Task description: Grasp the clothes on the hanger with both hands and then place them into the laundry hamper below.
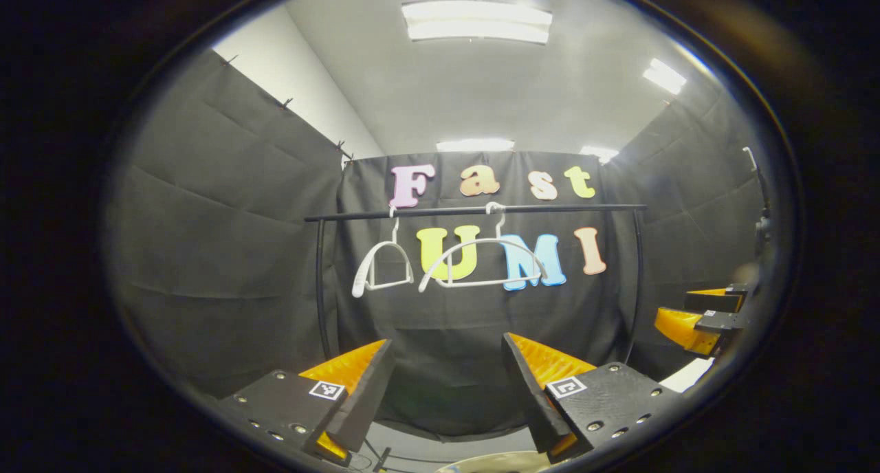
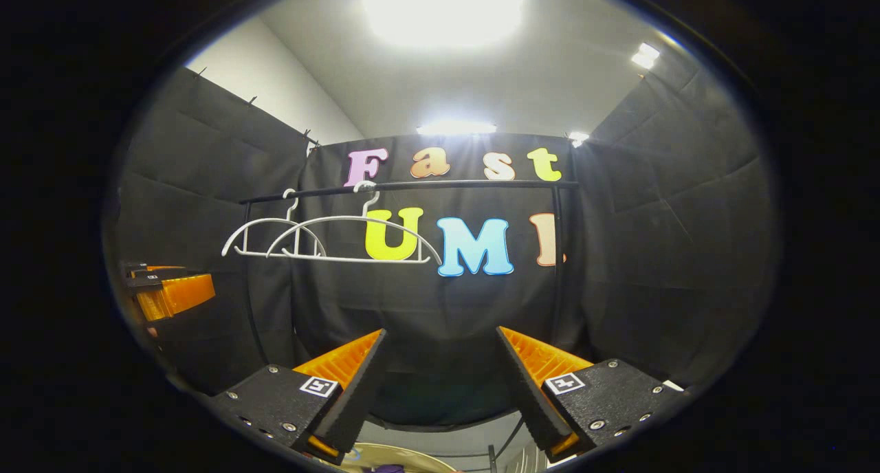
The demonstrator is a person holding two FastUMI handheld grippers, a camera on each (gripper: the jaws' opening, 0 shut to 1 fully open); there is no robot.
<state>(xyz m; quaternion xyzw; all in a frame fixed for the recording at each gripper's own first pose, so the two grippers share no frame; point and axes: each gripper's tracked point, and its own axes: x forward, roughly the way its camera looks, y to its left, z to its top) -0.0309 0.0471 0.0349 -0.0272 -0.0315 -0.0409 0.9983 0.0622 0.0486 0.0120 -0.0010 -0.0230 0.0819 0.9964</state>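
- Left gripper (image 1: 447,380): fingers spread wide, holding nothing, aimed at the black rail (image 1: 474,212).
- Right gripper (image 2: 440,373): fingers spread wide too, nothing between them.
- Two white hangers (image 2: 354,239) on the rail, both bare, side by side toward its left end.
- Pale round rim of the hamper (image 2: 395,451) just below the right gripper; clothes hard to make out.
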